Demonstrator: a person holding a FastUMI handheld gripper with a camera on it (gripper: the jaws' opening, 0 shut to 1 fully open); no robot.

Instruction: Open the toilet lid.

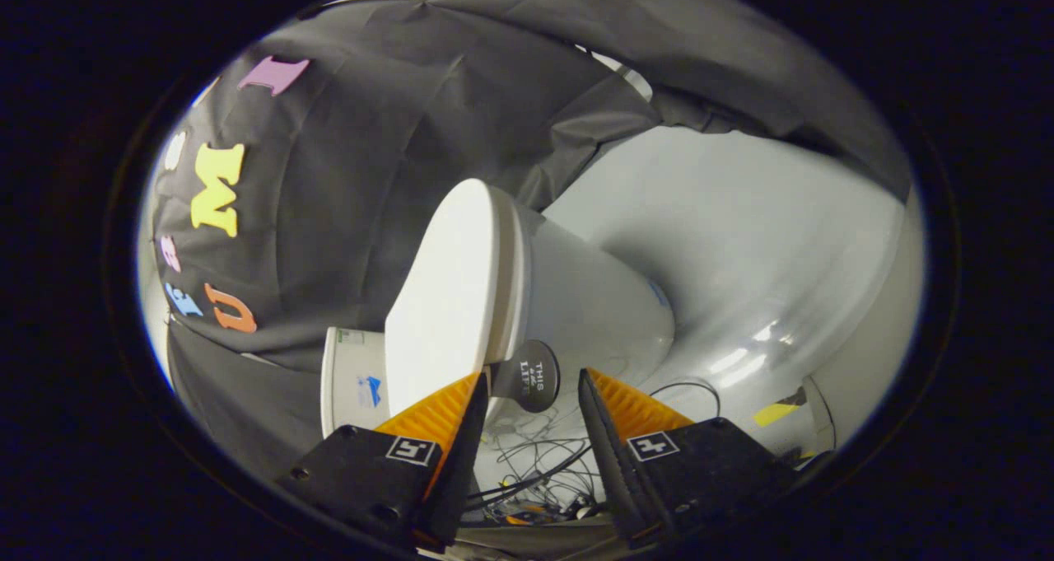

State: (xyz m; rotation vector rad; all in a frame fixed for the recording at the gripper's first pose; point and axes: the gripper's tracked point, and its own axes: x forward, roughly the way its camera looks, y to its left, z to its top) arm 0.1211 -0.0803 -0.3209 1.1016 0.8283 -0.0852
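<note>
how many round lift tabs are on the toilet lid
1. A round dark tab sticks out from the front edge of the toilet lid, just ahead of the open fingers, in line with the gap between them and not gripped. Others may be hidden on the lid's far side.

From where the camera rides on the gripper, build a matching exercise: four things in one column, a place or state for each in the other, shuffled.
Things:
1. toilet lid
2. round dark tab
3. gripper
4. cables

Places or states:
A. open, fingers apart
B. closed on the bowl
C. on the floor between the fingers
D. on the lid's edge, just ahead of the fingers

Pairs: 1-B, 2-D, 3-A, 4-C
</note>
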